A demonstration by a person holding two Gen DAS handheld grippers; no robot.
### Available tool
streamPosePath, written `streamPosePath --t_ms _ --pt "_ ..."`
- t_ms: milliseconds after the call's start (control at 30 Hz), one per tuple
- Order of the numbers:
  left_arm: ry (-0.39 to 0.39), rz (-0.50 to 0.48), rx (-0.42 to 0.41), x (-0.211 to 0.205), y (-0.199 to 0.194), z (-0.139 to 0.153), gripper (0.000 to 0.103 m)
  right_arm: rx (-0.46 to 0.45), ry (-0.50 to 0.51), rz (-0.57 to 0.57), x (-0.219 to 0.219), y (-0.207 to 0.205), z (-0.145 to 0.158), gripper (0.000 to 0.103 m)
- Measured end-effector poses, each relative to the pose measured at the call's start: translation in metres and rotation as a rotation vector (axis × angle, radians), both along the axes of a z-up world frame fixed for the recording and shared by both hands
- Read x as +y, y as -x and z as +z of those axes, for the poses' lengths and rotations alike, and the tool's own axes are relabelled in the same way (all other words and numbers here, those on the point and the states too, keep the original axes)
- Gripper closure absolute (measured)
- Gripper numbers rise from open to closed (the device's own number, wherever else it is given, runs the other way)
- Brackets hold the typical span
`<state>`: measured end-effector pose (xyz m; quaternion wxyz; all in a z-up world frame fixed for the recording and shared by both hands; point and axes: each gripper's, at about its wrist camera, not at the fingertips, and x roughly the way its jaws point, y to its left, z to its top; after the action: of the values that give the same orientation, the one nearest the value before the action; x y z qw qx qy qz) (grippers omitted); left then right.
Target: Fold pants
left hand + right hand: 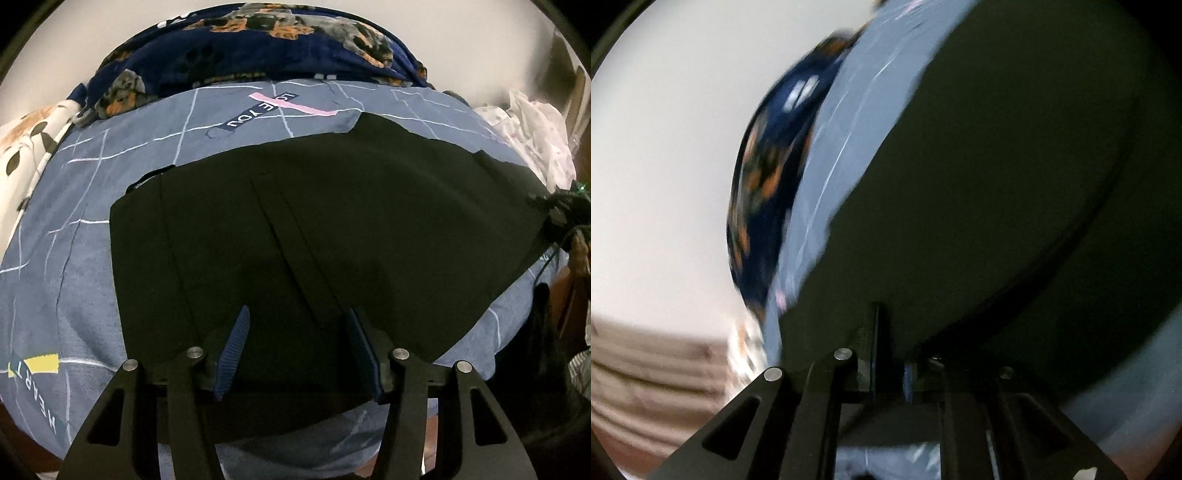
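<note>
The black pants (314, 221) lie spread across a blue-grey bedsheet (74, 277) in the left wrist view. My left gripper (299, 317) is open just above the near part of the pants, its blue ribbed fingers (236, 343) apart and holding nothing. My right gripper (886, 325) shows at the far right edge of the pants in the left wrist view (561, 214). In the blurred, tilted right wrist view its jaws are closed on the edge of the black pants (997, 166), with the cloth draped over the fingers.
A navy blanket with dog prints (258, 44) is bunched at the far side of the bed, also blurred in the right wrist view (768, 184). White patterned cloth lies at the left (29, 147) and the right (535, 136). The bed's edge drops off at the right.
</note>
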<state>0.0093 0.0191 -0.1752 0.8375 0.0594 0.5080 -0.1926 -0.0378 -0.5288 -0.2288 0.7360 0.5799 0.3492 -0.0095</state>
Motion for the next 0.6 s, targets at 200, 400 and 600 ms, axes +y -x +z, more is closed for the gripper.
streamPosePath --t_ms 200,400,600 --pt "0.0 0.006 0.008 0.003 -0.003 -0.002 0.047 -0.102 -0.094 -0.281 -0.11 0.024 -0.008 0.094" --pt "-0.014 0.003 -0.004 0.0 -0.002 -0.003 0.046 -0.067 -0.023 -0.324 -0.148 0.041 0.004 0.097" --pt "-0.024 -0.003 -0.005 -0.001 -0.003 -0.003 0.044 -0.074 0.138 -0.283 -0.141 0.063 0.038 0.099"
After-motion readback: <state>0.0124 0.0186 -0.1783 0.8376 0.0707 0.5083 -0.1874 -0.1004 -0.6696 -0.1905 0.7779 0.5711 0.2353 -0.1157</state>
